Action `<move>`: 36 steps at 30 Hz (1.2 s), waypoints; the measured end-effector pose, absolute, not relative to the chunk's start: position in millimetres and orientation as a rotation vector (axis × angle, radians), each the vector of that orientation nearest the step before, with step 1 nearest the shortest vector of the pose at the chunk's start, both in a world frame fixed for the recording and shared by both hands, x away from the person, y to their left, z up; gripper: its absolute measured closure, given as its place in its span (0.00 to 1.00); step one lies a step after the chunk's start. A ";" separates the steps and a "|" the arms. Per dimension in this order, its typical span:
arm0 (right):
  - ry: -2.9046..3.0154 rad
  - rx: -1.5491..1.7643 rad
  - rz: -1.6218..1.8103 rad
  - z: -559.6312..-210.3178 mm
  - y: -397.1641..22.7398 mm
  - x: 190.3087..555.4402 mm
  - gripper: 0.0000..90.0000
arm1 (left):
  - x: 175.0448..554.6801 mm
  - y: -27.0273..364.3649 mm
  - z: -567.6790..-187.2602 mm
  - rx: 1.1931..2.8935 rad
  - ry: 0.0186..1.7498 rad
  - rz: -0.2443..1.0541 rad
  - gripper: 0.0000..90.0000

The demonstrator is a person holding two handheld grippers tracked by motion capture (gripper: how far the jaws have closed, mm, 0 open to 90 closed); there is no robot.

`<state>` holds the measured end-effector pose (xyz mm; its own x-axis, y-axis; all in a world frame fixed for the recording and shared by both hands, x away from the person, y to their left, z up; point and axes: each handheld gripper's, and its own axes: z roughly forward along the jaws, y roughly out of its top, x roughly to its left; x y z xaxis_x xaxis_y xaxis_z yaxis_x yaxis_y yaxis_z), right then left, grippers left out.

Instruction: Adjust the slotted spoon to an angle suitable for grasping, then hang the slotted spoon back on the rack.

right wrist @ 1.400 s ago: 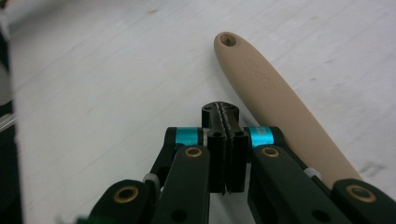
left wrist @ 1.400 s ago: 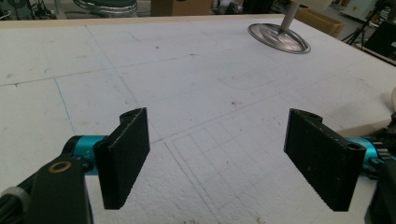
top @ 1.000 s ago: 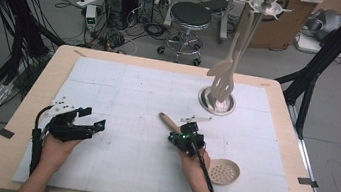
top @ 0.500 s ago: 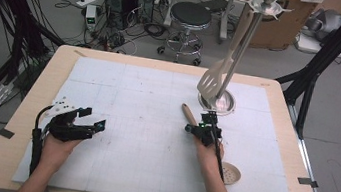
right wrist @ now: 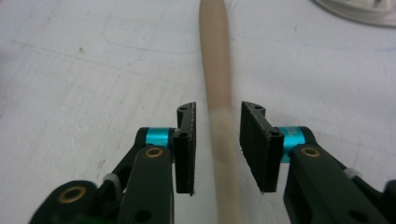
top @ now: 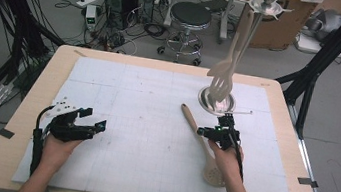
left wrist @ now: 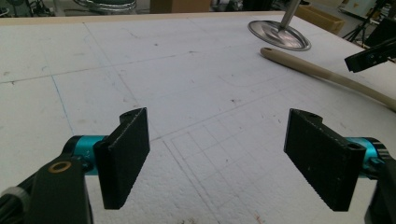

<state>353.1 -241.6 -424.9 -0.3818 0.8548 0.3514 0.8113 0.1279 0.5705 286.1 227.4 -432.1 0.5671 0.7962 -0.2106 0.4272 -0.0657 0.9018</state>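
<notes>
The left gripper (top: 84, 125) sits low at the near left, held in a hand, with its jaws wide apart. The right gripper (top: 219, 131) is farther right and points away. Its jaws have just been opening, with a small gap between them.

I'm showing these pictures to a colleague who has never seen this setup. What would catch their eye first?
Probably the tall metal utensil stand at the table's far right, with a pale slotted spatula hanging over its round base. Next, the long wooden slotted spoon lying flat on the white foam mat, its handle running between the right claw, whose jaws have just been opening and do not press it. The left claw rests wide open at near left.
</notes>
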 end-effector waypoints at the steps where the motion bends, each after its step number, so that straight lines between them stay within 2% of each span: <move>1: 2.320 1.720 1.096 -425.5 -242.4 352.7 0.72 | 286.0 227.2 -432.1 1.693 1.031 0.419 0.26; 15: 2.444 1.645 0.888 -438.9 -228.8 350.9 0.69 | 285.9 228.3 -432.4 1.690 1.030 0.422 0.26; 20: 2.415 1.549 0.851 -441.2 -224.6 344.8 0.76 | 285.7 227.9 -432.4 1.694 1.029 0.417 0.26; 26: 2.361 1.491 0.915 -447.3 -227.0 336.1 0.77 | 285.0 227.0 -432.3 1.692 1.031 0.420 0.26; 29: 2.351 1.485 0.911 -447.7 -228.4 335.6 0.85 | 284.9 227.2 -432.1 1.692 1.031 0.422 0.26; 36: 2.319 1.492 0.979 -443.7 -232.7 331.7 0.87 | 285.5 228.3 -432.8 1.689 1.037 0.420 0.26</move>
<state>331.7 -232.7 -443.7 -0.4632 0.8702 0.1680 0.7272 0.2648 0.6333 285.5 228.3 -432.8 0.5611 0.8005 -0.2106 0.4276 -0.0624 0.9018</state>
